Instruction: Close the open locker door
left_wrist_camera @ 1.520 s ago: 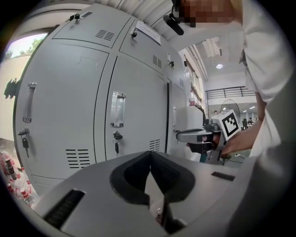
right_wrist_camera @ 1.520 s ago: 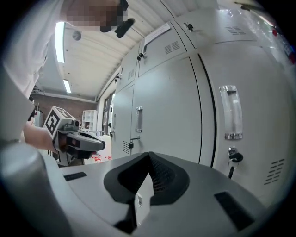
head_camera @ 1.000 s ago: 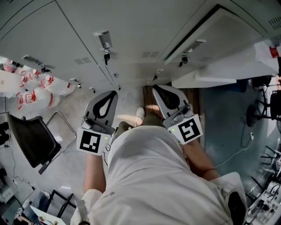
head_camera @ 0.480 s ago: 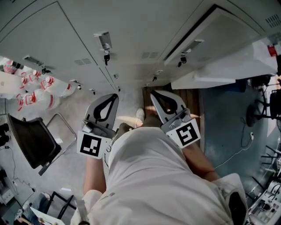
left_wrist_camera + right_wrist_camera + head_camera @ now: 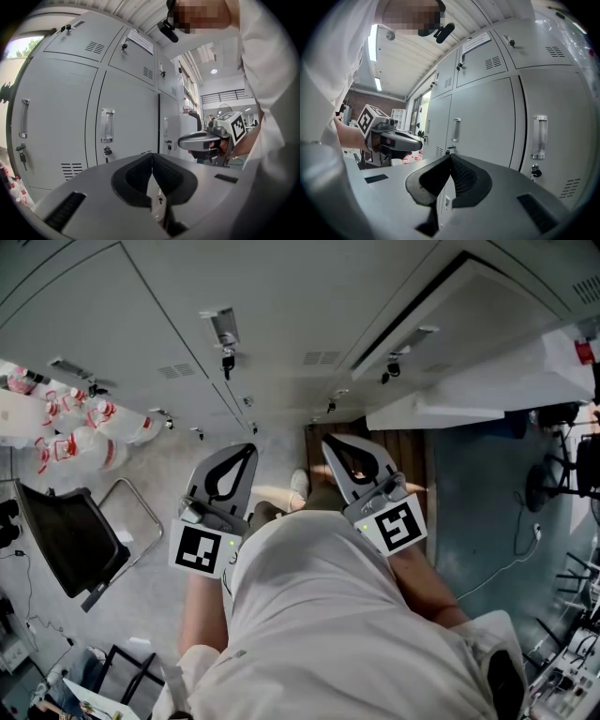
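Observation:
A bank of grey lockers [image 5: 187,324] fills the top of the head view. At its right, one locker door [image 5: 469,315] stands out from the bank, with a dark gap along its left edge. My left gripper [image 5: 247,448] is held low in front of the shut doors, jaws shut and empty. My right gripper [image 5: 328,441] is beside it, nearer the open door, also shut on nothing. The left gripper view shows its shut jaws, the left gripper [image 5: 152,161], facing shut locker doors [image 5: 126,131], with the right gripper [image 5: 206,139] off to the right. The right gripper [image 5: 450,159] faces lockers [image 5: 487,122] too.
A black chair [image 5: 70,540] and a bundle of red-labelled bottles [image 5: 66,432] are on the floor at left. A white slab [image 5: 469,399] juts out at right, with cables and equipment [image 5: 562,484] beyond. The person's shoe [image 5: 298,484] is between the grippers.
Both grippers have drifted slightly back toward the person. Their jaws stay shut. The locker door has not moved.

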A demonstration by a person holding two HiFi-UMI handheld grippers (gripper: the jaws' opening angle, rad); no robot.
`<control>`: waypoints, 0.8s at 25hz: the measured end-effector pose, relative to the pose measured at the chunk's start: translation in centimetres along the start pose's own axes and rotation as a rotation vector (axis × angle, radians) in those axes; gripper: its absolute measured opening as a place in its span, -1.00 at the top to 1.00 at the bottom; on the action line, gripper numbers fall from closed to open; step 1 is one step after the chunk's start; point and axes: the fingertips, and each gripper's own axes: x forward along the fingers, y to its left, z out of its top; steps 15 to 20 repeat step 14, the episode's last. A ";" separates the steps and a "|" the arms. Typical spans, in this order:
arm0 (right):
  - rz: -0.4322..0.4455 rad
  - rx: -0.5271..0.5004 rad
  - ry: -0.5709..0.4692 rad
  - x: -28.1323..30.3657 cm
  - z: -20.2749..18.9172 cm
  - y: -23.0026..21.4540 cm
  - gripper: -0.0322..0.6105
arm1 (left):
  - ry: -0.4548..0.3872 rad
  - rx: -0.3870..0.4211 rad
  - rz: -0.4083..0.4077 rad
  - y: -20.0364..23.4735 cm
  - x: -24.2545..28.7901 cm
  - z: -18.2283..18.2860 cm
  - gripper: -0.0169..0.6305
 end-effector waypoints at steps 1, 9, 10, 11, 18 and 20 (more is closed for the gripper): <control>0.000 -0.001 0.002 0.0 -0.1 0.0 0.87 | 0.002 -0.001 0.000 0.0 0.1 -0.1 0.94; 0.010 -0.004 0.008 0.6 -0.4 -0.5 0.87 | 0.014 -0.004 0.007 0.3 0.6 -0.4 0.94; 0.011 -0.008 0.011 0.6 -0.5 -0.5 0.87 | 0.014 -0.007 0.007 0.4 0.6 -0.4 0.94; 0.012 -0.011 0.011 0.7 -0.5 -0.6 0.87 | 0.016 -0.008 0.008 0.4 0.7 -0.4 0.94; 0.015 -0.013 0.005 0.9 -0.4 -0.8 0.87 | 0.020 -0.006 0.010 0.6 0.9 -0.5 0.94; 0.015 -0.013 0.005 0.9 -0.4 -0.8 0.87 | 0.020 -0.006 0.010 0.6 0.9 -0.5 0.94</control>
